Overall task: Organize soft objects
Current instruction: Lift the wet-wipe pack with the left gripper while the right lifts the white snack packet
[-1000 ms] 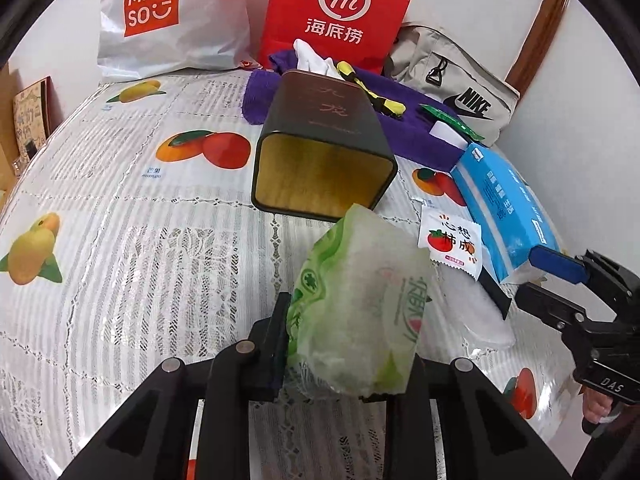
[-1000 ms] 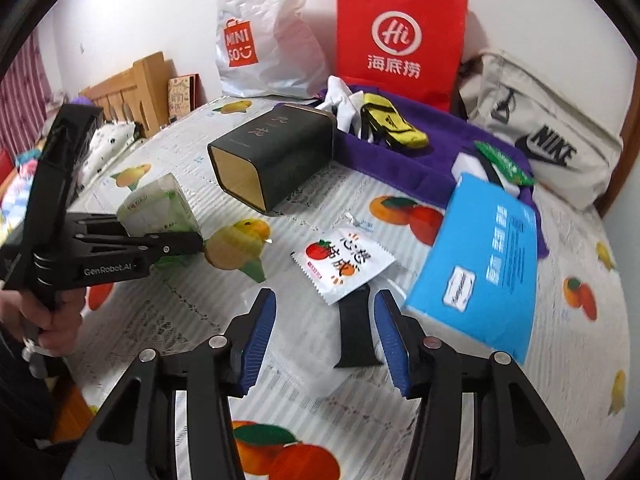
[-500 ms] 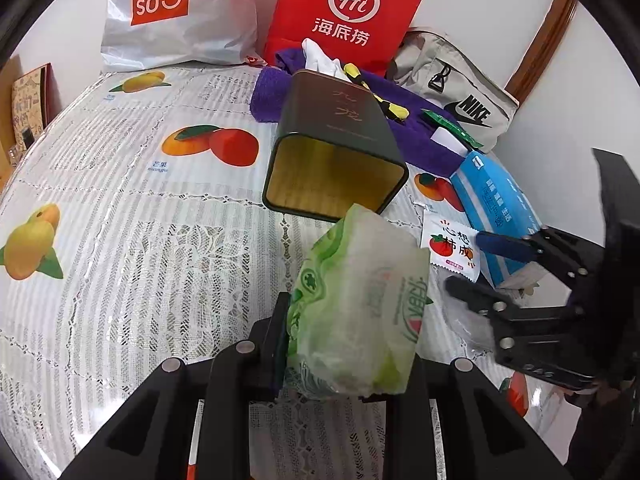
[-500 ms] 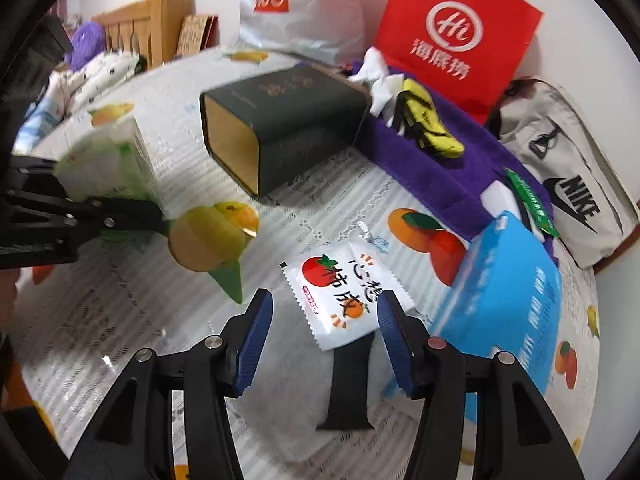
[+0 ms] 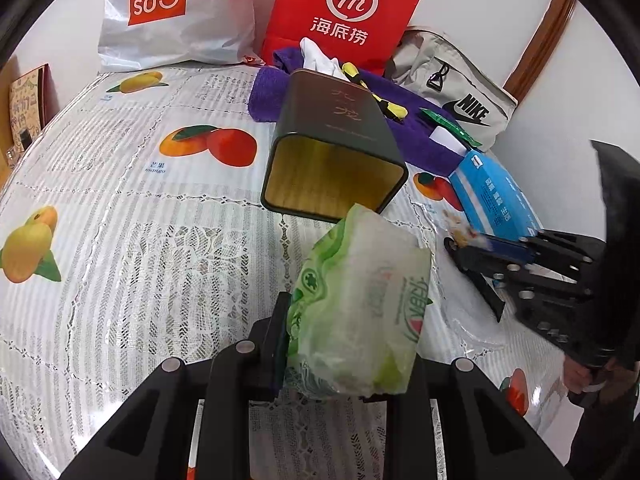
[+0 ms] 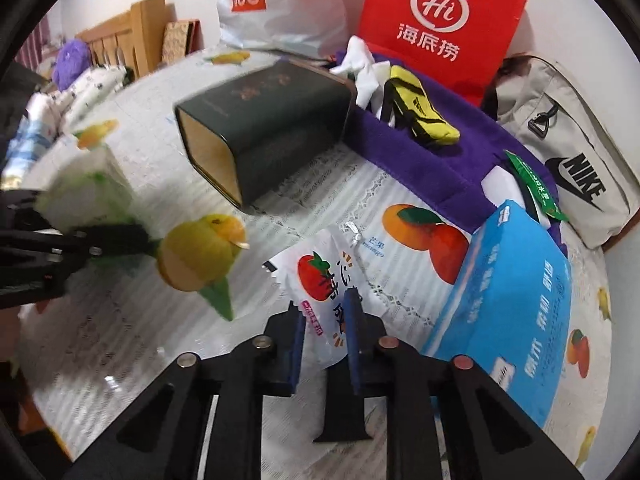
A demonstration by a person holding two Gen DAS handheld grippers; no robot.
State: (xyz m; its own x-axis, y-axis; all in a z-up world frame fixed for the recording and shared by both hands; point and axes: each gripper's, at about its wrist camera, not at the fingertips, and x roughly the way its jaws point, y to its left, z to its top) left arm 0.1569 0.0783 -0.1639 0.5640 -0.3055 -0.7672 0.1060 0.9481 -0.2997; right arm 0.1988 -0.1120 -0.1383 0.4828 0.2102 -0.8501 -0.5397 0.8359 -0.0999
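Tissue pack, the green-and-white one, is clamped in the left gripper fingers, held up over the table just in front of the open mouth of the dark tin lying on its side. Right gripper is closing its blue fingers on the tomato-print sachet, pinched at its near edge, beside the blue tissue box toward the table's right edge.
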